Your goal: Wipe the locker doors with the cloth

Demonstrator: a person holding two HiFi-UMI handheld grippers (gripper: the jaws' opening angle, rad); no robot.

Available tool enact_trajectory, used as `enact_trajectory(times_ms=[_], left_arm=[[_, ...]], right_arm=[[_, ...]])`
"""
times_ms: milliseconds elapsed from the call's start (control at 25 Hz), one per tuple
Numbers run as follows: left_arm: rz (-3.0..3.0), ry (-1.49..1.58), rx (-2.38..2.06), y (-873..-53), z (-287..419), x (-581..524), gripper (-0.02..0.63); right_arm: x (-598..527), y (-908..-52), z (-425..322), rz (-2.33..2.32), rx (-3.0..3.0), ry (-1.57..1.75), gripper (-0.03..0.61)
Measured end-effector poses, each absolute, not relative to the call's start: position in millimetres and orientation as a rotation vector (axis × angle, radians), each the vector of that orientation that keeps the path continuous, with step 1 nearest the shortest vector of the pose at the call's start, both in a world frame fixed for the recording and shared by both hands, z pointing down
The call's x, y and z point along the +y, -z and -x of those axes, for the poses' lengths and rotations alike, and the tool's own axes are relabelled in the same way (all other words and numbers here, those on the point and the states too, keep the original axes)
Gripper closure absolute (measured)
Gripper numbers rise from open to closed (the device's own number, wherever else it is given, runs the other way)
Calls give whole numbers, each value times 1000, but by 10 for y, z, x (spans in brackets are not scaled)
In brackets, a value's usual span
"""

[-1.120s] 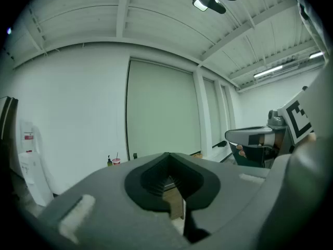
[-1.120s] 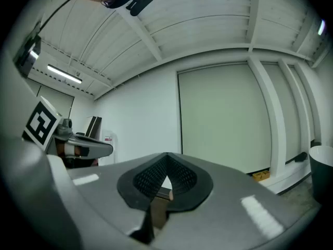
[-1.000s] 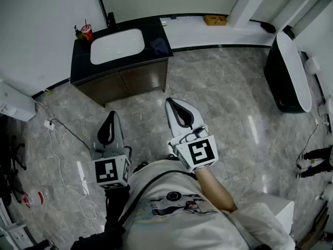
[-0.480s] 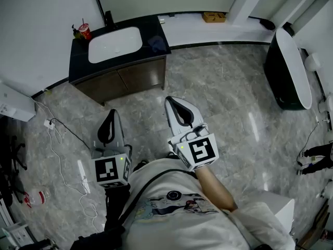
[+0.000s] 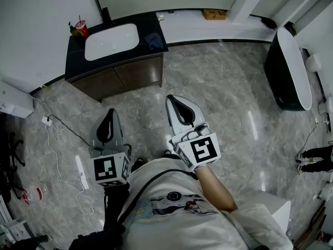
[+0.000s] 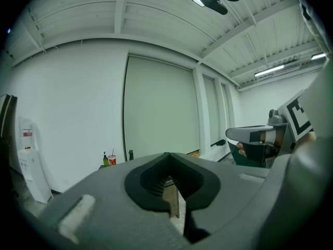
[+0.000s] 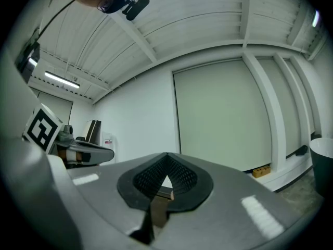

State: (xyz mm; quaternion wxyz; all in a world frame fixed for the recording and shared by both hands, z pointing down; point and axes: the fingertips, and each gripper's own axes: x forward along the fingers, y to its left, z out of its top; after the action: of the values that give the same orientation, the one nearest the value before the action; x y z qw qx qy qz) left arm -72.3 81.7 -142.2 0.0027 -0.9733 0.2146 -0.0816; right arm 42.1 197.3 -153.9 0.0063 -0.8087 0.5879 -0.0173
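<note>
Your left gripper (image 5: 107, 126) and right gripper (image 5: 180, 111) hang over the floor (image 5: 223, 98), both jaws pressed together and empty; the cloth (image 5: 152, 39) sits on the counter (image 5: 77, 62).

Left gripper (image 5: 109, 120): jaws together, empty, pointing forward.
Right gripper (image 5: 178, 105): jaws together, empty, pointing forward.
Right forearm (image 5: 217, 190): bare, extended.

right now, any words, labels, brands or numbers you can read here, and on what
No text is readable.
Cup: print too small.
Shirt: graphic too blurred to read.
Wall unit: red label too small.
Left cube, right cube: square marker patterns only, no letters.
</note>
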Motion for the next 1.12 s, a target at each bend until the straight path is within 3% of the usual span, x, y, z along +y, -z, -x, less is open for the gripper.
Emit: enact_trajectory(times_ms=[640,1120], left_arm=[[3042,325,795,1180,185,815,612],[3064,331,728,1024,-387,-300,612]], right_arm=[[2044,1214,-1053,2479,1936,171,574],[1020,873,-1661,2518,1880,291,574]])
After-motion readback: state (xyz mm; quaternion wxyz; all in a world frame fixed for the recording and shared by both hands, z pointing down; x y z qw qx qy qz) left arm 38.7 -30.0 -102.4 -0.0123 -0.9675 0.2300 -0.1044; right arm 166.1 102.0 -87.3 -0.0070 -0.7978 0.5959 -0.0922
